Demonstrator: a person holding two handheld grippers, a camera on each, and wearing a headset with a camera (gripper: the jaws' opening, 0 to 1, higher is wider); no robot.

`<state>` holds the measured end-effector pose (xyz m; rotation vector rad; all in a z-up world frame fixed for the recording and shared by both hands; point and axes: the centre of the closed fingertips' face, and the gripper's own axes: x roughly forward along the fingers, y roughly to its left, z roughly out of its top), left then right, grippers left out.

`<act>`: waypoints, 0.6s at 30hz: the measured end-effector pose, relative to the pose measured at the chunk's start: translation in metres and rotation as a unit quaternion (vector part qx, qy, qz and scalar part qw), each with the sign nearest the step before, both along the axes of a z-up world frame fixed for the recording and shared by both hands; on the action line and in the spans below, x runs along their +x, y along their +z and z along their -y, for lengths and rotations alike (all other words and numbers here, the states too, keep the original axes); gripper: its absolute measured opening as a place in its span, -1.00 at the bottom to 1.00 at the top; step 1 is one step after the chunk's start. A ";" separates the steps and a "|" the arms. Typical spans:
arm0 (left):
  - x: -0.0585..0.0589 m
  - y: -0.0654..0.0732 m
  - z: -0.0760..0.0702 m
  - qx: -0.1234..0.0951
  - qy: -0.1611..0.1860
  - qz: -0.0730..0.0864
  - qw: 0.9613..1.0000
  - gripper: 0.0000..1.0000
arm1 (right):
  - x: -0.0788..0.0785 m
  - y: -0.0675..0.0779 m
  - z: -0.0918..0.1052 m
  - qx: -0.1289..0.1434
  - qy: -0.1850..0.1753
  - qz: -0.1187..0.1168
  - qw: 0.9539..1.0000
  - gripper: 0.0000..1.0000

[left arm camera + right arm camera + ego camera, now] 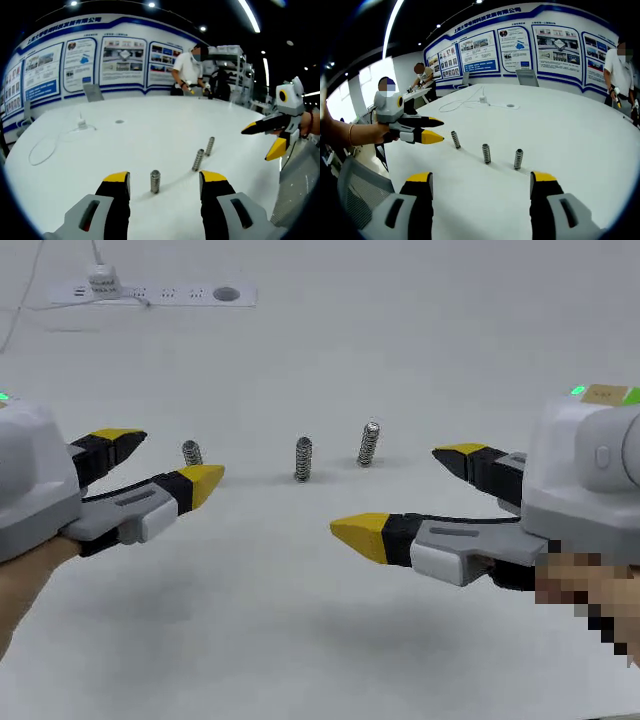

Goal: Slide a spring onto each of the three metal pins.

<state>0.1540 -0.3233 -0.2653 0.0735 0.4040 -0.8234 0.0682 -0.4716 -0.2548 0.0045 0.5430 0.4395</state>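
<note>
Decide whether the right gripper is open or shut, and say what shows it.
Open. On the right gripper, the yellow-tipped jaws stand wide apart, holding nothing, with table showing between them.

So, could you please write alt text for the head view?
Three springs stand upright in a row on a white table, between the open left gripper and the open right gripper. A power strip lies behind.

The bench [300, 640] is plain white. The springs [303, 458] are silver-grey, ringed with darker coil lines. The left tool [175, 455] and right tool [395, 490] both have yellow tips, black just behind, then grey and white bodies, each with a green light on top. At 11 o'clock in the head view lies a white power strip [150, 292]. The wall boards [120, 60] are blue and white.
</note>
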 end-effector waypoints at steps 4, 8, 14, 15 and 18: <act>-0.009 0.006 -0.004 -0.002 -0.002 -0.007 1.000 0.31 | -0.005 0.000 0.000 -0.002 0.008 -0.009 1.000 0.66; -0.016 0.008 -0.009 0.002 0.005 -0.025 1.000 0.50 | -0.010 0.001 0.001 -0.007 0.017 -0.011 1.000 0.70; -0.029 0.015 -0.015 -0.006 0.007 -0.026 1.000 0.61 | -0.016 0.001 0.004 -0.009 0.022 -0.016 1.000 0.74; -0.031 0.016 -0.016 -0.008 0.007 -0.028 1.000 0.64 | -0.018 0.002 0.004 -0.009 0.023 -0.017 1.000 0.74; -0.038 0.018 -0.018 -0.008 0.004 -0.028 1.000 0.73 | -0.022 0.002 0.005 -0.010 0.029 -0.019 0.999 0.76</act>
